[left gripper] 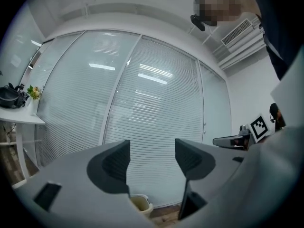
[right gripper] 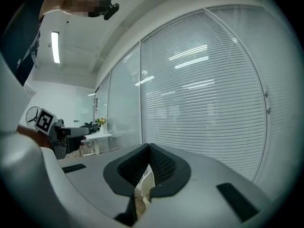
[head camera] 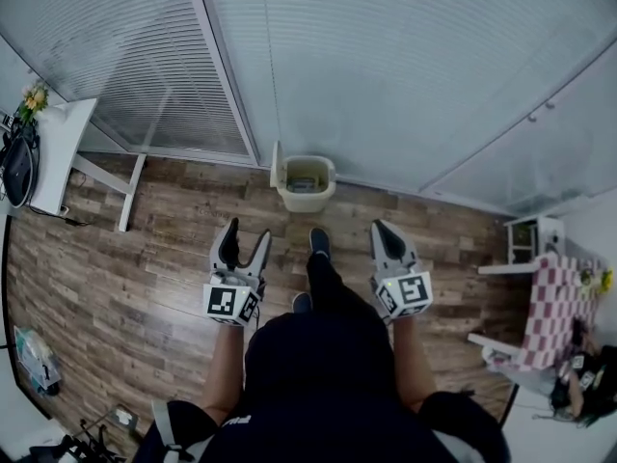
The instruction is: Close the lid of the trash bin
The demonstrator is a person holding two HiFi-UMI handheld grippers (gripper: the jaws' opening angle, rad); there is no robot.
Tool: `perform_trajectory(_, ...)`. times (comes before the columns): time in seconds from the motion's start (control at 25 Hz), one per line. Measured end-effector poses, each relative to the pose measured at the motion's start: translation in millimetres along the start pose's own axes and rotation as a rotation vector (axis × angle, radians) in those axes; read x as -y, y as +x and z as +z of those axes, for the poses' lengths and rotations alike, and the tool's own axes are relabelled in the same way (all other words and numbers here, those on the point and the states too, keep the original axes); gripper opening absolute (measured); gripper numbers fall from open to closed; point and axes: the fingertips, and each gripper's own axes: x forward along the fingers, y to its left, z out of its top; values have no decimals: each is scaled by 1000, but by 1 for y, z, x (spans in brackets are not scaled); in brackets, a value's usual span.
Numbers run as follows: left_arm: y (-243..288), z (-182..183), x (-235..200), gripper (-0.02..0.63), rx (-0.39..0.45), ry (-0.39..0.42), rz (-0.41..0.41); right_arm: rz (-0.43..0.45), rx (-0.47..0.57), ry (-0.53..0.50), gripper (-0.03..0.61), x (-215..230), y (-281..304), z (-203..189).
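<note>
The left gripper [head camera: 247, 235] is held in front of the person's waist with its jaws well apart and nothing between them; its own view looks through the gap at slatted blinds [left gripper: 156, 108], with the rim of the trash bin [left gripper: 141, 204] just showing below the left jaw. The right gripper [head camera: 383, 228] is level with it on the other side of the body, jaws pressed together and empty (a thin slit between the pads shows only a sliver of pale bin beyond). Between the two grippers, the person's dark shoe [head camera: 319, 242] points forward on the wooden plank floor [head camera: 145, 268]. Farther off, straight ahead, the cream trash bin stands on the floor against the foot of the blinds, its mouth open and its lid [head camera: 276, 168] raised upright along its left side. A white table [head camera: 60, 152] with flowers [head camera: 34, 98] sits at the far left, and a red-checked table [head camera: 551, 297] at the right.
</note>
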Motion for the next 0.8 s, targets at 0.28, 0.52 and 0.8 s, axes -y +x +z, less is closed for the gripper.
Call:
perform_trajectory(0.28,29,-1,-22,290,-33,28,33,62,-22,5,3,2,37,14)
perform_trajectory(0.52,84,-22,-46,290,-73,-1,44,75,-66,20,3,23,84,-3)
perform_trajectory(0.8,125,-53,-70,289,-148,-3,78,77,-91,62,3,45,116,-15)
